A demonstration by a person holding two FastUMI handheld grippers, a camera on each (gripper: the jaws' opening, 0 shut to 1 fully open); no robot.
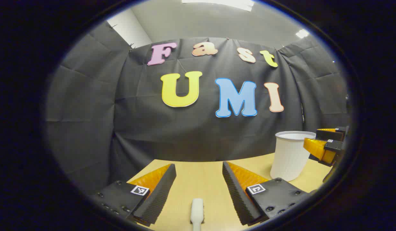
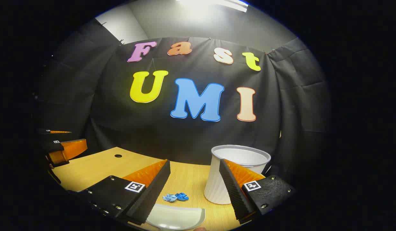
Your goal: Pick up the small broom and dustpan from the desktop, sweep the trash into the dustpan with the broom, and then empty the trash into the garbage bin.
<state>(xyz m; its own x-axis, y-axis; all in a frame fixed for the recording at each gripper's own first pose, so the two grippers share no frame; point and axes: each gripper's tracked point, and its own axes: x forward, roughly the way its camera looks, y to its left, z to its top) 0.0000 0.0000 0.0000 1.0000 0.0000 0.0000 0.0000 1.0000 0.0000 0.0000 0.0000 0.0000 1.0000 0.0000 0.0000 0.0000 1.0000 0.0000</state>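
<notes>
Left gripper view: the left gripper [image 1: 198, 179] hangs low over the wood desktop [image 1: 204, 175], jaws spread w/ nothing between them. A white handle tip [image 1: 197, 211] lies on the desk just below the gap, prob. the small broom, though too little of it shows to be sure. The white ribbed garbage bin [image 1: 290, 155] stands to the right, upright. The right gripper [image 1: 323, 144] sits at the far right edge, beside the bin.

Right gripper view: the right gripper [image 2: 194, 181] has jaws spread wide too, empty. The white dustpan [image 2: 176, 217] lies flat on the desktop [image 2: 98, 166] right under the gap. Crumpled blue trash [image 2: 175, 197] sits just beyond the dustpan, near the bin's [image 2: 238, 166] base. The left gripper [image 2: 61, 144] is at the far left.

Step in hand, as a judgement: the pick-up, nothing grasped yet. Next move calls for each gripper to drop & close on its tool, approx. centred so it doesn't skid.

Writing: small square black-and-white markers on the finger bases; no brand or legible label on bin, dustpan or handle.
</notes>
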